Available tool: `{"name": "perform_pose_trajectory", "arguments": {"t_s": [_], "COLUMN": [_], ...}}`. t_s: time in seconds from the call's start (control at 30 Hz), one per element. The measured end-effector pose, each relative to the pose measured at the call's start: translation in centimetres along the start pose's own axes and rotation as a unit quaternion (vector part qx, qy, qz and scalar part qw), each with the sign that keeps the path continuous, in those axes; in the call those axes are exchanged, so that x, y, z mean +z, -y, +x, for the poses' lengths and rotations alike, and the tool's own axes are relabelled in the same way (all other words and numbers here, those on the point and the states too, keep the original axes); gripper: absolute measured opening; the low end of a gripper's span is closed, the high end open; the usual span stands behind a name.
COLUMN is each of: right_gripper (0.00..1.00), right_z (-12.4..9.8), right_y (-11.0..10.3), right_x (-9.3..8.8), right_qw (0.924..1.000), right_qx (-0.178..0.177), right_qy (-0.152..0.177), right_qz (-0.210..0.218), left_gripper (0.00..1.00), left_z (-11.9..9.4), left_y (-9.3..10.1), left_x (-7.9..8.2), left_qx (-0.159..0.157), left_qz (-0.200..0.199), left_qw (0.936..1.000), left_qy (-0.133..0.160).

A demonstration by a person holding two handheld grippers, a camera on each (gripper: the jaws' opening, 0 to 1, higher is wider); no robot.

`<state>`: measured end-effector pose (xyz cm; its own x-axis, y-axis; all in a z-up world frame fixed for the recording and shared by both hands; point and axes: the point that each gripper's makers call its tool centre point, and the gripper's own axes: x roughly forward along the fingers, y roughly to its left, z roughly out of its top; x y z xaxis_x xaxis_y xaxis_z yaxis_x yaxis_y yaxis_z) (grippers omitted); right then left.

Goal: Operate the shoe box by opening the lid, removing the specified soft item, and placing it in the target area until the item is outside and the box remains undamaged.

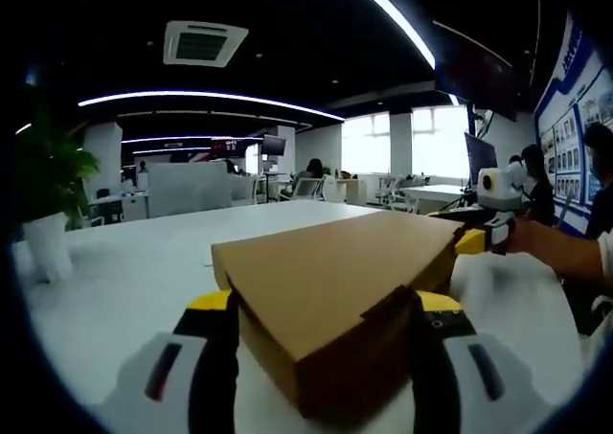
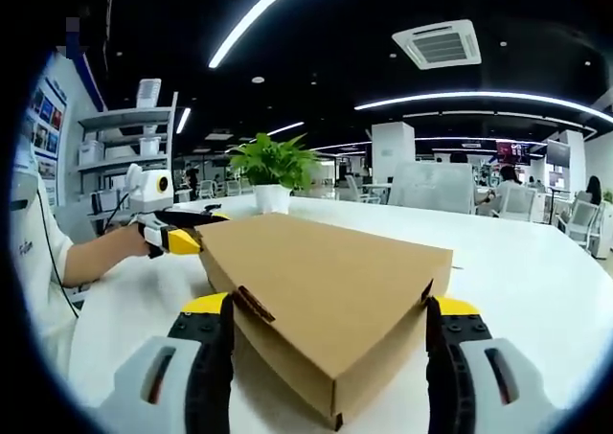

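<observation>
Left gripper view, closed shoe box (image 1: 335, 281) on white table (image 1: 115, 281), long axis running away, both jaws clamped on its ends.

No writing can be read anywhere. The cardboard box (image 1: 335, 290) carries no printed label on its visible faces, and the blue wall boards (image 1: 575, 99) in the left gripper view hold small pictures and marks too blurred to make out.
</observation>
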<state>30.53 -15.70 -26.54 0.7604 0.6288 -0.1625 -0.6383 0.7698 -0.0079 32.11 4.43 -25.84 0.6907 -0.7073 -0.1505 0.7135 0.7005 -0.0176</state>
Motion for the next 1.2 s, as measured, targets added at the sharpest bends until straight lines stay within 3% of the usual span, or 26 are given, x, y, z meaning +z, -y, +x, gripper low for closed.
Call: {"name": "perform_pose_trajectory", "arguments": {"t_s": [1.2], "right_gripper": [0.84], "right_z": [-2.0], "right_y": [-1.6], "right_x": [-0.1], "right_qw": [1.0000], "right_qx": [0.004], "right_qy": [-0.003], "right_qz": [-0.003], "left_gripper": [0.74], "left_z": [-2.0], "left_y": [2.1], "left_x": [-0.2], "left_qx": [0.004], "left_qz": [0.003], "left_qw": [1.0000], "left_qy": [0.007]}}
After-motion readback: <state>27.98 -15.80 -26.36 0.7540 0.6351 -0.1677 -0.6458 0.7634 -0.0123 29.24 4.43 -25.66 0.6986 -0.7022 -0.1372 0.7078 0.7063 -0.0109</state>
